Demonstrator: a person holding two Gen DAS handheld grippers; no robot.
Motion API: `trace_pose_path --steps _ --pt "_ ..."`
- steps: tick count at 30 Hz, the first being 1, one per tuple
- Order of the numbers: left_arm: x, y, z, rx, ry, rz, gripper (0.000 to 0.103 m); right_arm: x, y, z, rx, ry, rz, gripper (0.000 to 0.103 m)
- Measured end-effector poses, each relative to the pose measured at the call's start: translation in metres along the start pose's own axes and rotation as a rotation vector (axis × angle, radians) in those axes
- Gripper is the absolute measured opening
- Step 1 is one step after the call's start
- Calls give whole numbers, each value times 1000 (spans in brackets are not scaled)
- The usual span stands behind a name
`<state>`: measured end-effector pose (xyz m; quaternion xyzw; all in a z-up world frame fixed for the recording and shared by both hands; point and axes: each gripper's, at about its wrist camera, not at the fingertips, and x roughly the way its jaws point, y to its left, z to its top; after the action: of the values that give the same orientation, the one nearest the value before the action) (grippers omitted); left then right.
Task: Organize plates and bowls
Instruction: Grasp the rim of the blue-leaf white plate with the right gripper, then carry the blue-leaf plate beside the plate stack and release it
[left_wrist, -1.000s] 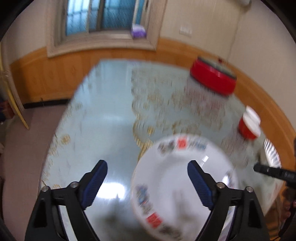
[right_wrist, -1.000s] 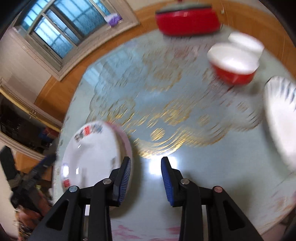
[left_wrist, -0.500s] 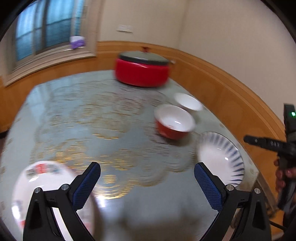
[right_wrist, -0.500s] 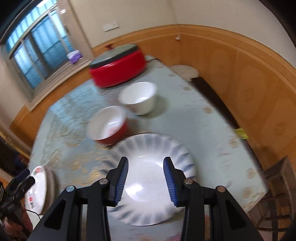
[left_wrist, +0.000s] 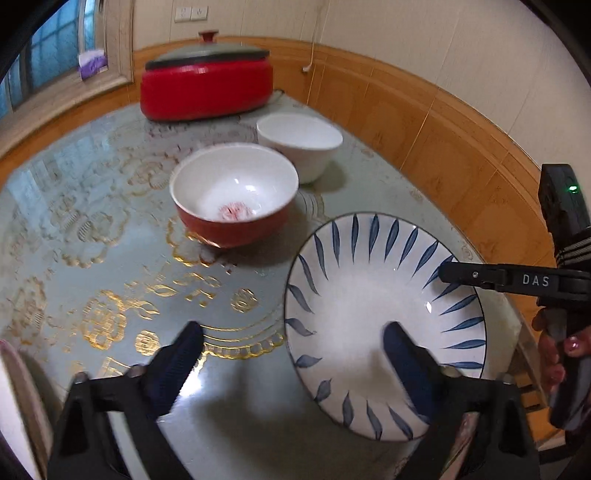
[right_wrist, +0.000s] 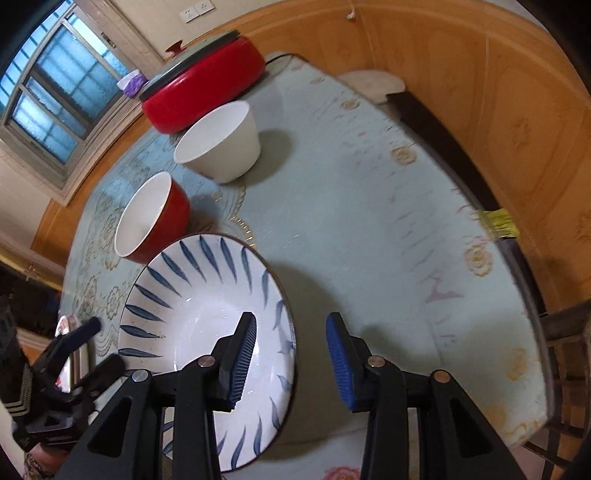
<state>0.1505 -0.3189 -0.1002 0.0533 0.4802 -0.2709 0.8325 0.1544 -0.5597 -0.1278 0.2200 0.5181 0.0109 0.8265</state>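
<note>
We look along both grippers at a round tabletop (right_wrist: 388, 229) covered in pale blue cloth with gold floral print.

Left gripper (left_wrist: 291, 350): its jaws stand wide and are closing. The near-left rim of the blue-leaf plate (left_wrist: 373, 295) lies between them; the right finger (left_wrist: 402, 354) hangs over the plate's white centre and the left finger (left_wrist: 177, 362) over bare cloth. We see no pad pressing on the plate.

Right gripper (right_wrist: 290, 354): its jaws are partly parted with nothing clamped. The right edge of the blue-leaf plate (right_wrist: 192, 306) falls under the gap; the left pad (right_wrist: 240, 358) is over the plate's inside and the right pad (right_wrist: 340, 362) over the cloth. Whether either pad touches the plate we cannot tell.

The plate lies flat at the near edge of the tabletop. Just behind it, nearly touching its rim, stands the red bowl (left_wrist: 234, 195), white inside with a reddish mark at its bottom. The white bowl (left_wrist: 299, 144) stands just behind that one, and the red lidded pot (left_wrist: 207, 85) further back, near the wall panelling.

In the left wrist view the right gripper's black frame, lettered DAS, enters from the right, held by a hand (left_wrist: 557, 350). A second plate (right_wrist: 70, 350) shows partly at the far left of the right wrist view, behind the left gripper.
</note>
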Motion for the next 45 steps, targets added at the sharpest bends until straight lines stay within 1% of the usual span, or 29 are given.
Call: trace_pose_path --steps 2,3,5,6,8,10,12,14,19,22,25,33,37,41,45 --pt "13 -1 1 -21 34 -19 73 3 2 1 -7 5 15 37" --pt "17 -2 0 -18 42 -23 68 4 3 1 -12 6 22 33" --pt "23 -8 0 8 57 -17 53 8 4 2 -16 20 31 26" --pt "26 -11 0 19 65 -15 49 11 5 1 -15 33 31 22" --pt "31 -15 -1 32 79 -30 40 16 6 1 -8 48 34 19" --pt "35 -17 -1 40 89 -33 34 19 5 0 4 51 33 16" --pt "37 -19 -3 58 95 -22 29 20 3 -1 13 45 25 11" --pt "39 -17 -6 58 104 -28 20 20 1 -3 19 45 25 11" --pt "35 -4 -12 42 109 -31 19 21 7 -9 51 65 55 11" --pt "29 7 -16 27 117 -21 19 24 19 -14 62 72 66 11" --pt "19 20 -24 24 113 1 19 30 33 -18 67 86 95 11" --pt "-20 72 -55 -34 97 66 19 50 90 -28 -8 127 126 11" --pt "-29 95 -66 -77 95 92 19 63 120 -30 -52 147 141 11" --pt "-35 108 -74 -105 99 96 19 68 136 -35 -68 155 144 11" --pt "-39 110 -79 -100 102 85 19 71 142 -36 -70 153 143 13"
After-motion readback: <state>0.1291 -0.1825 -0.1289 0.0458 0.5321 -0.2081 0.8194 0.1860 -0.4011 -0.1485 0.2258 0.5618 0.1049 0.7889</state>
